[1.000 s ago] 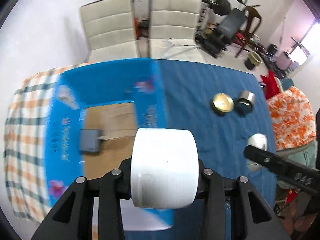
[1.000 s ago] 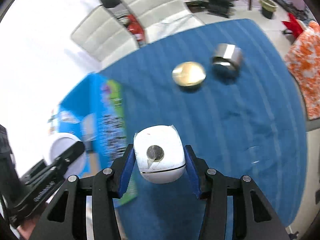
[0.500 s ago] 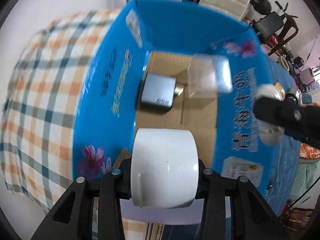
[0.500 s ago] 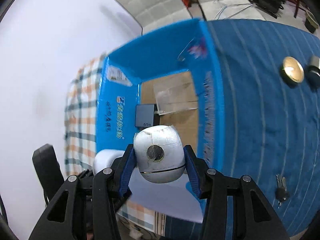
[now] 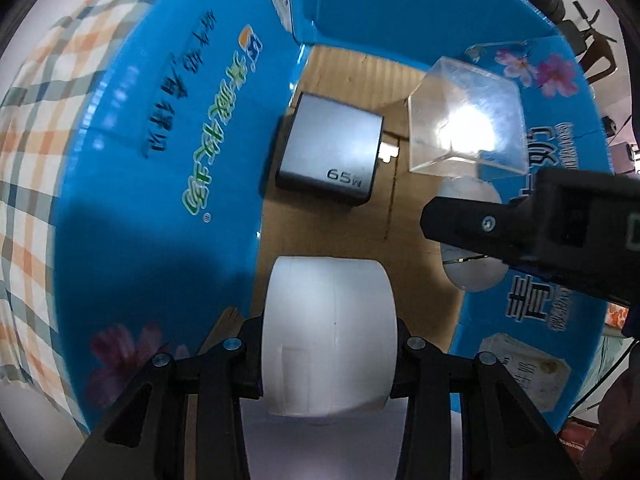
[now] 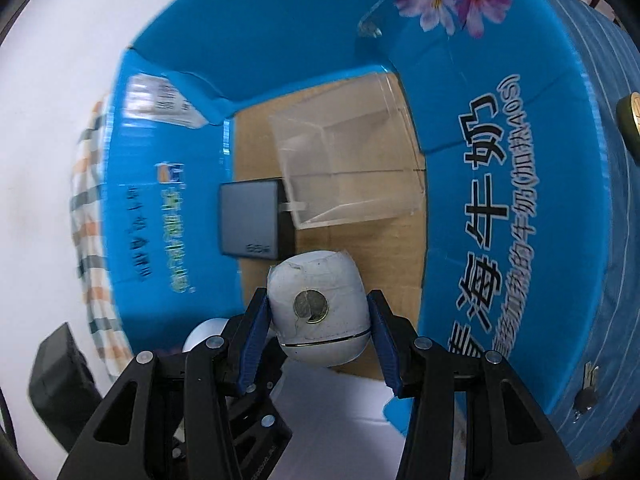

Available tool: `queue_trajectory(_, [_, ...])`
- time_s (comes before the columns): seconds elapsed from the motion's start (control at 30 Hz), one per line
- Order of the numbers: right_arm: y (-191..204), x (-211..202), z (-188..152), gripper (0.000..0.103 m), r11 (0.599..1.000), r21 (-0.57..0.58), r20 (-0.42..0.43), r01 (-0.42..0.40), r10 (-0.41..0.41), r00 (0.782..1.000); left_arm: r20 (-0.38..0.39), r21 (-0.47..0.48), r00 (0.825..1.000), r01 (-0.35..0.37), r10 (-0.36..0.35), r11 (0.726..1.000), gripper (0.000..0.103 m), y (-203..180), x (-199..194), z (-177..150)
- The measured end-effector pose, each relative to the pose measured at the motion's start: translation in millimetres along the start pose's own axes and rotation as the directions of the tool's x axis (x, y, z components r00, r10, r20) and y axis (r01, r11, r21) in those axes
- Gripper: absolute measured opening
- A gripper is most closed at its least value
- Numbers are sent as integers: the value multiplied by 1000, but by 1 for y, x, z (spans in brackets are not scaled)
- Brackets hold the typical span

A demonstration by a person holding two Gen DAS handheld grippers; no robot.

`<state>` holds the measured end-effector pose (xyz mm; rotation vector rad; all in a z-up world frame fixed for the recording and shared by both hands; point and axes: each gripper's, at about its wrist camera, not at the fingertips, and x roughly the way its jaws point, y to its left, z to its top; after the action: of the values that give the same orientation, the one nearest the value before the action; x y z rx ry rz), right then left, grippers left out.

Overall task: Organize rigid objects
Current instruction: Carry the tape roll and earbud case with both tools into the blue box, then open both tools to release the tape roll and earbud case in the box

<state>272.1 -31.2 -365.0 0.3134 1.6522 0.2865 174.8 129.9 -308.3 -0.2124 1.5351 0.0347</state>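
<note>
The left claw (image 5: 328,356) is pinching a white cylindrical roll (image 5: 329,336) across its two flat ends, with the curved face turned toward the camera. The right claw (image 6: 318,334) is pinching a rounded white casing (image 6: 318,308) on its two opposite flanks; a metallic disc (image 6: 311,306) sits on the exposed face, and a seam runs around the lower body. Both items hang above the brown floor of the blue carton (image 6: 500,184), near its forward edge. Judged from appearance, both items are light and stiff. The roll's flat ends give the pads broad, stable seating, so the present hold is the correct one. The casing is smooth and curved, so it is likely to slip or rotate; the pads should remain on its widest flanks, clear of the disc and the seam. The surface of the casing looks scuffed or cracked near the disc, so a drop is inadvisable. Further in, a grey 65W charger (image 5: 330,152) lies flat on the carton floor, and a clear plastic box (image 5: 466,114) stands just beside it. The clear box appears brittle. Set both items down in the bare floor area nearer than these, without striking them.
</note>
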Motion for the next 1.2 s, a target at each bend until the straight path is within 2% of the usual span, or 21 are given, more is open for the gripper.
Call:
queue_trajectory(0.23, [-2,32,11,52,998,7,-33,60,-60,998,-34,-10,999,-11,11,1000,37,5,16,3])
queue_trajectory(0.57, [2,53,15,52,998,-12,-59,69,-69,996,-89,-45,996,9,-13,999,38,15,34,-2])
queue_trajectory(0.67, [5,53,13,54,997,-25,-60,68,-70,996,-84,-40,996,16,-20,999,49,14,30,-4])
queue_trajectory(0.87, [16,44,9,64,997,-48,-41,60,-62,997,-69,-14,998,0,-1,1000,70,6,11,-9])
queue_trajectory(0.93, [20,37,7,68,996,-62,-34,66,-68,997,-52,-5,999,0,0,1000,92,2,0,-14])
queue_trajectory(1.0, [23,28,2,76,995,-79,-32,60,-63,997,-30,5,999,-13,13,1000,101,4,-11,-17])
queue_trajectory(1.1, [30,10,-6,85,991,-112,-2,74,-75,997,4,11,1000,-26,26,1000,101,3,-27,-24])
queue_trajectory(1.2, [40,-14,-20,85,979,-166,57,115,-107,993,35,4,999,-23,23,1000,101,3,-44,-28])
